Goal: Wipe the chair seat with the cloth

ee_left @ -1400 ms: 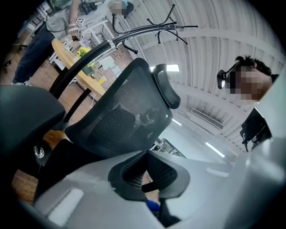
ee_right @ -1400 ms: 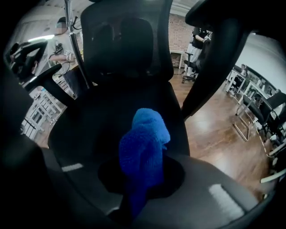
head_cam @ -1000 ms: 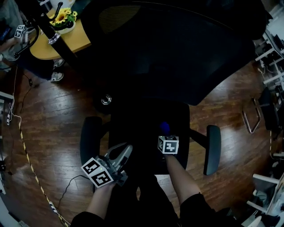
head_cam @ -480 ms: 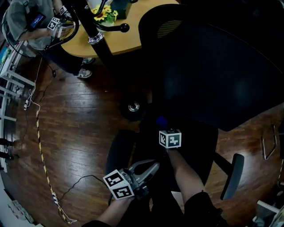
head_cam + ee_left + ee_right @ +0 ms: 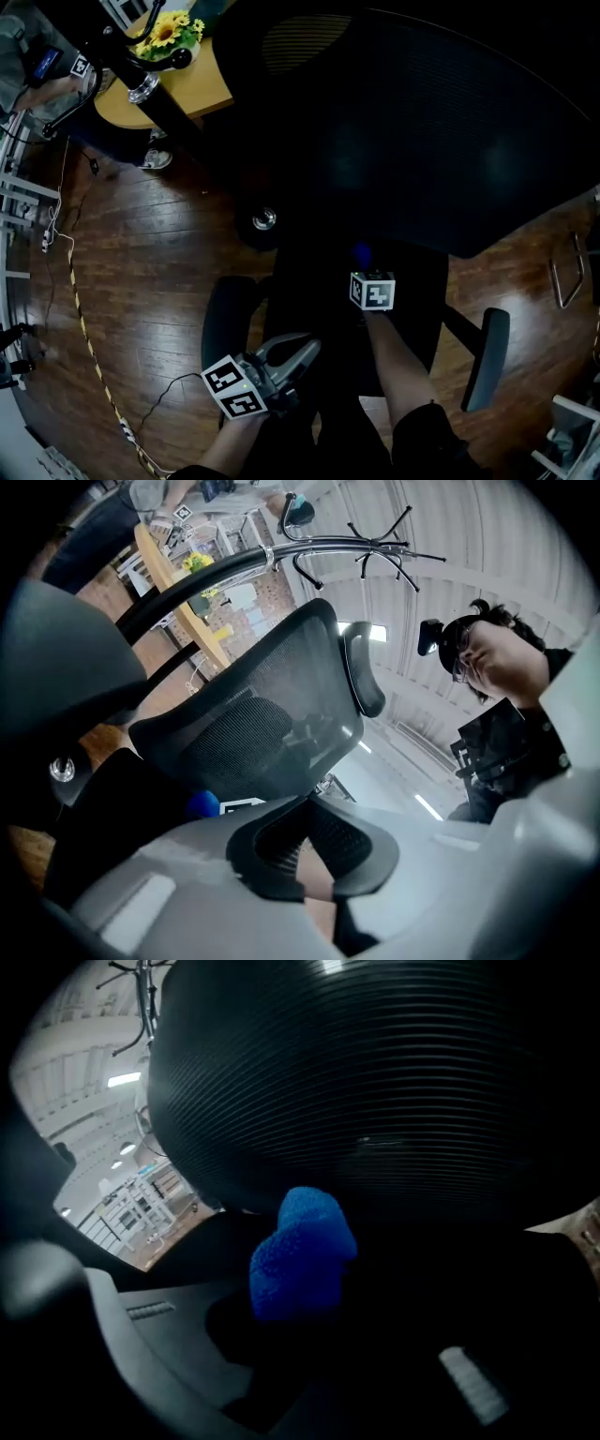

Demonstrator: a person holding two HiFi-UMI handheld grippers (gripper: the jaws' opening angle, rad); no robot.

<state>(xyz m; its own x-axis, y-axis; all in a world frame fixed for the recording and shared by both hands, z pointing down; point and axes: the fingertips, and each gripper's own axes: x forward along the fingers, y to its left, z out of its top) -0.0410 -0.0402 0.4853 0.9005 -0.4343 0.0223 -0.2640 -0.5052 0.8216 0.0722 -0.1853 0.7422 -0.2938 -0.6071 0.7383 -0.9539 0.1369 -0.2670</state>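
Observation:
The black office chair fills the head view, with its seat (image 5: 412, 309) below the big mesh backrest (image 5: 422, 141). My right gripper (image 5: 364, 269) is shut on a bunched blue cloth (image 5: 361, 253) that rests on the seat close to the backrest. In the right gripper view the cloth (image 5: 300, 1251) sticks out between the dark jaws of the right gripper (image 5: 300, 1312), against the ribbed backrest (image 5: 375, 1082). My left gripper (image 5: 313, 345) hovers at the seat's front left corner, shut and holding nothing. In the left gripper view the left gripper (image 5: 309, 803) frames the backrest (image 5: 244, 724).
Armrests (image 5: 223, 319) (image 5: 483, 356) flank the seat over a dark wood floor (image 5: 141, 272). A round wooden table (image 5: 192, 84) with sunflowers (image 5: 169, 33) and a black pole (image 5: 141, 89) stand at top left, beside another person (image 5: 37, 70). Cables (image 5: 84, 337) trail at left.
The head view has swung. The right gripper with the cloth has edged toward the back of the seat. The left gripper stays by the seat's front left corner.

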